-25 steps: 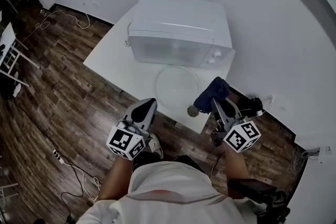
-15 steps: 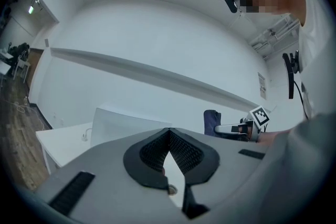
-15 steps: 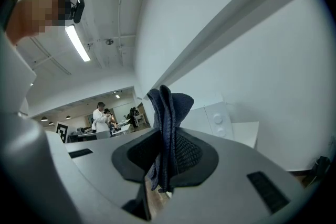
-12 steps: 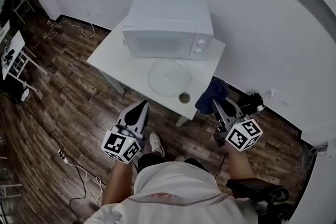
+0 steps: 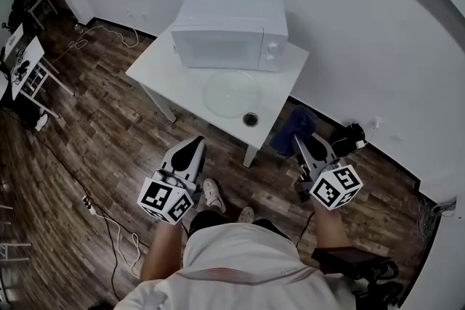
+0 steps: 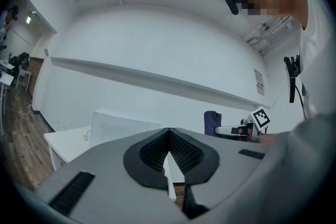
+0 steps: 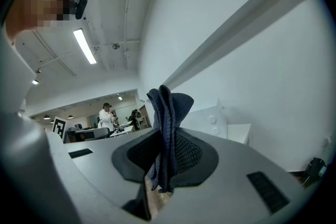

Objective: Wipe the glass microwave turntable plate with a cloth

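Backed off from worktop [image 5: 163,72] vs 1 s ago: sat farther up in head view, w/ floor [image 5: 94,127] showing betw. it and both tools. Left microwave [image 5: 229,29] shut at worktop's rear, same as before. Left glass turntable plate [image 5: 232,93] flat on worktop just in front of microwave, nothing touching it. Pulled right tool [image 5: 301,143] clear of worktop's edge, out over floor, well apart from plate. Kept its jaws clamped on dark blue cloth [image 5: 292,128], folds sticking up betw. them in right gripper view. Held left tool [image 5: 190,150] over floor too, jaws closed together, nothing betw. them. Saw small round piece [image 5: 251,119], dark-centred, near worktop's front edge just beside plate; couldn't tell what it was. Judged wiping not under way at this point, either finished or paused. Would need a fresh approach to bring cloth onto plate again.
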### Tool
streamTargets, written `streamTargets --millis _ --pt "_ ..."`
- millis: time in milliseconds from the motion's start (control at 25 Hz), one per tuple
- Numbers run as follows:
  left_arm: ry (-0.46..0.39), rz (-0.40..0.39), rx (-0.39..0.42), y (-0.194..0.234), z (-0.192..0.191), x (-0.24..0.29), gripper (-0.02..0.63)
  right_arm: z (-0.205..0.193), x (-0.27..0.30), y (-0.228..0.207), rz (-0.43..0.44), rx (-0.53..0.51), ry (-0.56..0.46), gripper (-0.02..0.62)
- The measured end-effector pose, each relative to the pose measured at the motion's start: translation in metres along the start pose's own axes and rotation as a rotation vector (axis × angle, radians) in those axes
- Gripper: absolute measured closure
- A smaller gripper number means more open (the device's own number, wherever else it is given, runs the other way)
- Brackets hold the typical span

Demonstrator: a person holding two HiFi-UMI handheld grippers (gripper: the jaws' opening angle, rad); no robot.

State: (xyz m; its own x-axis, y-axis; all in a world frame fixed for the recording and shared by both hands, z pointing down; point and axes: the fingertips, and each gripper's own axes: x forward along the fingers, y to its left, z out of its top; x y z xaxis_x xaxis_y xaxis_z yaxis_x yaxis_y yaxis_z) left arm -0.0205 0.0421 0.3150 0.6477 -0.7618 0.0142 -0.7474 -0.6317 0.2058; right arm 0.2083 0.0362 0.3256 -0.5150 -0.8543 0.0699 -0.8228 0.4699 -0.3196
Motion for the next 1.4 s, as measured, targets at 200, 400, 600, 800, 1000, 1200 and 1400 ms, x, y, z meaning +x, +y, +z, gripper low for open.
streamTargets --millis 200,400,600,800,1000,1200,1400 --pt "-0.012 -0.023 0.021 -0.013 0.010 0.004 0.597 0.013 -0.014 0.005 -0.002 -0.023 -0.037 0.529" --pt "-0.028 -0.048 0.052 -0.017 0.022 0.011 0.597 0.027 -0.017 0.005 -0.020 -0.056 -0.060 0.529" --pt "-0.038 -0.039 0.062 0.000 0.029 -0.001 0.597 0.032 -0.005 0.022 -0.011 -0.084 -0.081 0.529" --pt "-0.051 -0.031 0.067 0.020 0.039 -0.013 0.597 0.034 0.013 0.047 0.000 -0.137 -0.069 0.529" --pt "-0.056 -0.037 0.065 0.032 0.046 -0.021 0.597 0.037 0.024 0.066 0.004 -0.165 -0.069 0.529" --pt "-0.050 -0.047 0.058 0.038 0.045 -0.026 0.597 0.032 0.030 0.074 -0.001 -0.164 -0.059 0.529" --pt "-0.042 -0.062 0.026 0.040 0.039 -0.030 0.597 0.024 0.033 0.075 -0.016 -0.147 -0.038 0.529"
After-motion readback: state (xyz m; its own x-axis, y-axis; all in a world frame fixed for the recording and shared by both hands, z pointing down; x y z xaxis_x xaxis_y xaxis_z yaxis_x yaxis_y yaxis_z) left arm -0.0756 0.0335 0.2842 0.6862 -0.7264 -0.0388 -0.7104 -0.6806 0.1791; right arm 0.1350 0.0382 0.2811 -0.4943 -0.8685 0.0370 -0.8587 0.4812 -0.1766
